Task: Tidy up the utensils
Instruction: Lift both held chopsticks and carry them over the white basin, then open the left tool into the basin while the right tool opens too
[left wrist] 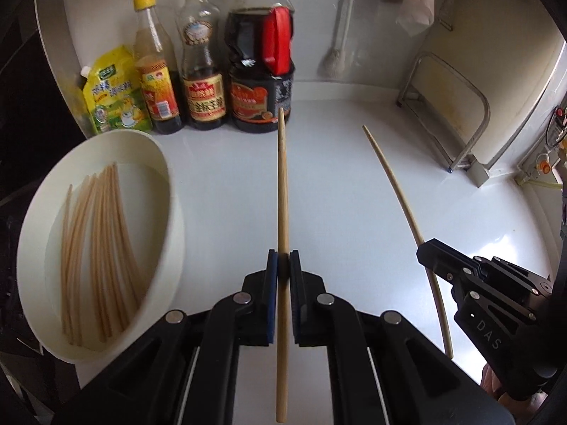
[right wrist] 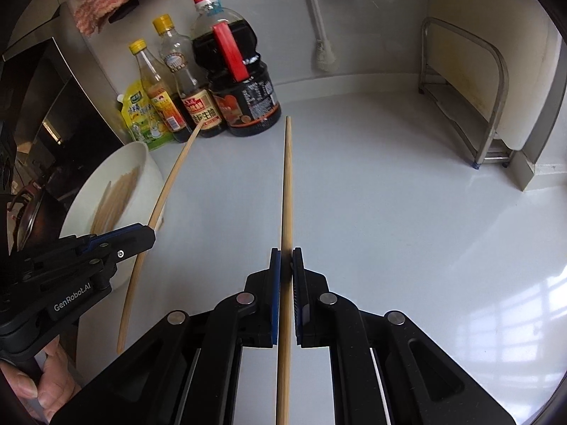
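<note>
Chopsticks are clamped one per gripper: left gripper [left wrist: 282, 260] pinches one chopstick [left wrist: 282, 184], right gripper [right wrist: 286, 258] pinches the other [right wrist: 287, 184], both above the countertop [right wrist: 389, 194]. Light, stiff, slippery bamboo; mid-length grips seem balanced. More lie in the white bowl [left wrist: 170, 191] at the counter's left edge.

I read this as a home kitchen: a white countertop [right wrist: 389, 194] meets a white backsplash, with a row of sauce bottles [left wrist: 260, 71] and a yellow seasoning pouch [left wrist: 113, 92] against it. I note a metal rack [right wrist: 471, 99] at the right, a dish brush [right wrist: 324, 53] hanging, and a white bowl of chopsticks [left wrist: 99, 248].
</note>
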`<state>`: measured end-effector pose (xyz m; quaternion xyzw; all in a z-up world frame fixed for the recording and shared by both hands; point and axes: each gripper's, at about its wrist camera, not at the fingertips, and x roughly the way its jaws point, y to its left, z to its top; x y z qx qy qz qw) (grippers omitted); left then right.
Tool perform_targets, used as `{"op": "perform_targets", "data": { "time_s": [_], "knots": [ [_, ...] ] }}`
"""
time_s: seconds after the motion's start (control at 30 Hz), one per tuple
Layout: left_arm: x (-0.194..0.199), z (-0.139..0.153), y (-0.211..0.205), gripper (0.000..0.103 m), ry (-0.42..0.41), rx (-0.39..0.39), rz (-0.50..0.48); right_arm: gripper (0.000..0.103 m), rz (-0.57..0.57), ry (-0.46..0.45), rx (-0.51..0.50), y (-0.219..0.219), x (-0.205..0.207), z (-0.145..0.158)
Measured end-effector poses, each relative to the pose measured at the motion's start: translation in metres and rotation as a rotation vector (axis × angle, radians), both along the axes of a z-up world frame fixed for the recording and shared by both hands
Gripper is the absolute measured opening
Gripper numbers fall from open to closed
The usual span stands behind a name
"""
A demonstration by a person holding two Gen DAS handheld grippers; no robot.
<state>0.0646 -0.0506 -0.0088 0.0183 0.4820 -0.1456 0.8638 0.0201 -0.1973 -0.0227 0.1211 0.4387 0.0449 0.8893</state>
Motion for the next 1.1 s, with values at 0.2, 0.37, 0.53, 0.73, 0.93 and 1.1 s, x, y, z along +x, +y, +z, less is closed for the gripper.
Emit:
{"op": "perform_targets", "data": {
  "time_s": [0.2,0.37,0.53,0.73,0.93,1.1],
  "knots": [
    [0.017,0.018,0.07,0.007,-0.033,0.031,0.122,0.006,0.099,-0.035,0.008,0.056,0.03,0.016],
    [0.027,0.02,0.127,0.007,-0.051,0.068,0.223,0.006,0.198,-0.043,0.001,0.113,0.06,0.024],
    [0.043,0.013,0.176,0.007,-0.035,0.081,0.289,0.006,0.279,-0.03,-0.006,0.167,0.093,0.024],
    [0.062,-0.01,0.206,0.007,0.016,0.08,0.312,0.006,0.331,0.026,-0.002,0.209,0.125,0.013],
    [0.075,-0.03,0.218,0.008,0.071,0.071,0.317,0.006,0.333,0.091,-0.01,0.226,0.143,-0.005],
    [0.08,-0.036,0.224,0.018,0.094,0.061,0.327,0.007,0.329,0.127,-0.014,0.23,0.146,-0.014]
  ]
}}
